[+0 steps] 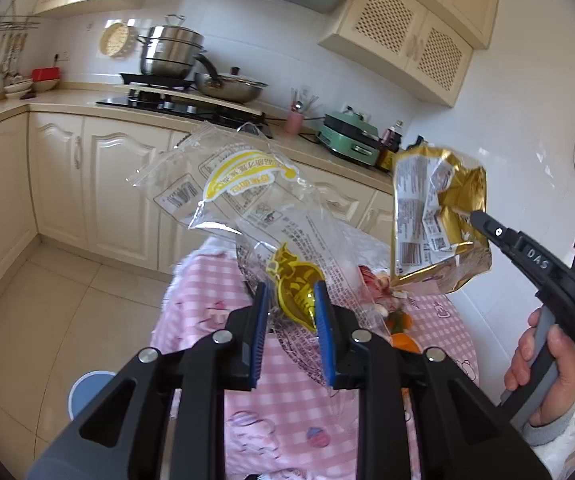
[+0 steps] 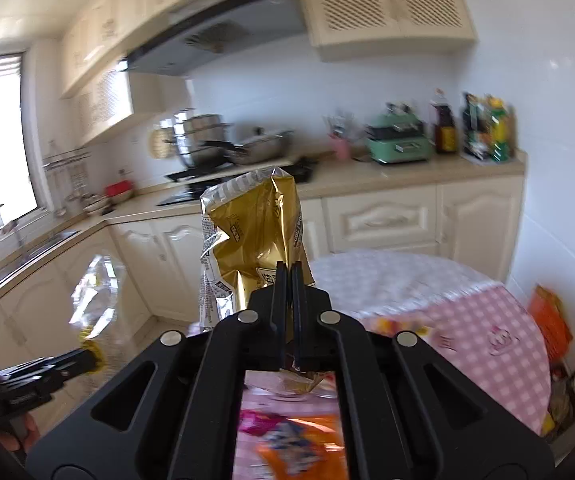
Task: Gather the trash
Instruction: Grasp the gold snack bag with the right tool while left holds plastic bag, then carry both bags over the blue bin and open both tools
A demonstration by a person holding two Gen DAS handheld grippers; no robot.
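Kitchen setting: cream cabinets [image 1: 99, 184] run under a pale counter [image 1: 87, 100], with a hob carrying a steel steamer pot [image 1: 171, 50] and a lidded pan [image 1: 229, 86]; a green appliance [image 1: 349, 142] sits further along. In front, a table under a pink checked cloth [image 1: 287, 400], with loose coloured wrappers [image 2: 299, 446] lying on it, blurred in the right wrist view. Left gripper [image 1: 291, 308] is raised above the near edge of the table, pointing forward and slightly up, blue pads [image 1: 323, 320] closed onto the lower end of a clear plastic bag [image 1: 243, 196]. Bag is transparent, crinkled, printed with black text and yellow banner shapes; it fans upward and left from the jaws, hanging free in the air over the table. Right gripper [image 2: 289, 276] is held up beside it, to the right, by the person's right hand [image 1: 543, 368] wrapped round the grey handle, with a grey sleeve cuff at the wrist. Its jaws are pressed almost together, pinching a gold foil packet [image 2: 253, 236] near its lower edge. Packet stands upright above the jaws, creased, shiny gold on one face, white label panels with small print on the other, top torn open. The two pieces of trash are near each other but apart, both clear of the tablecloth.
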